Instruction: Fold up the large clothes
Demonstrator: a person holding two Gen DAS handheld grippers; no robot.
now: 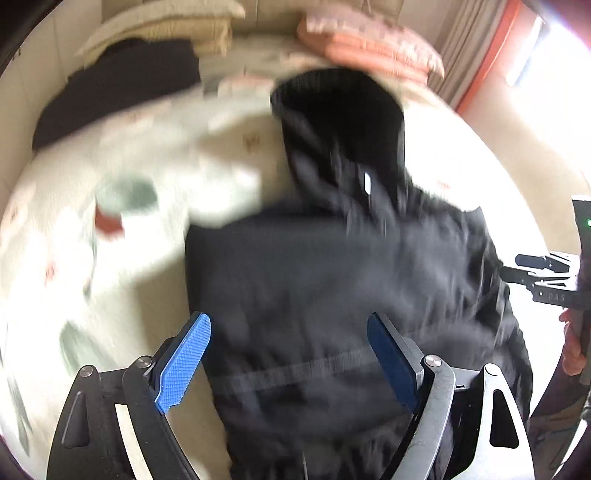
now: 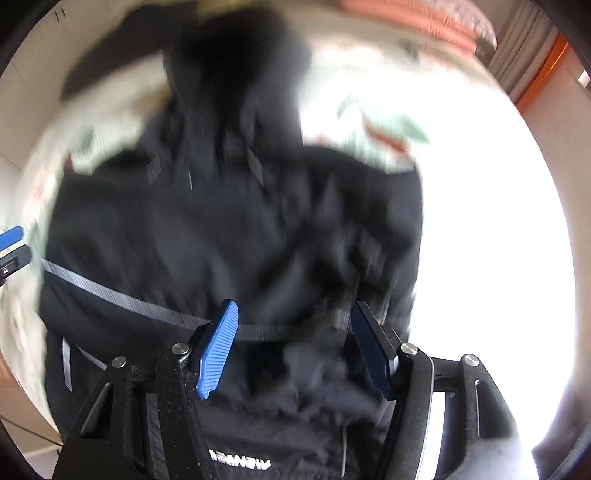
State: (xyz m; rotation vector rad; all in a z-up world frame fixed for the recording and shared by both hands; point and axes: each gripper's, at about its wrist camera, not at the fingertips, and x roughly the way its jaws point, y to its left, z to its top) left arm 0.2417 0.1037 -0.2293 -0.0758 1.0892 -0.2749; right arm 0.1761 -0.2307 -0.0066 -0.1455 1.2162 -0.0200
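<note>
The left tongs (image 1: 288, 354) are standing wide apart, their blue pads (image 1: 183, 363) framing nothing, hovering above a black jacket (image 1: 332, 280) that is lying spread on a bed (image 1: 122, 206) covered in a pale patterned sheet. The jacket's hood (image 1: 340, 110) is pointing away toward an orange-pink pillow (image 1: 369, 48); a cream pillow (image 1: 166, 29) and a dark cloth (image 1: 114, 88) are lying at the far left. A grey strip is crossing the jacket between the pads. At the right edge the right tongs (image 1: 543, 277) are showing, with a hand (image 1: 572, 343) gripping the handle; blur is making their jaws hard to read, possibly parted.
</note>
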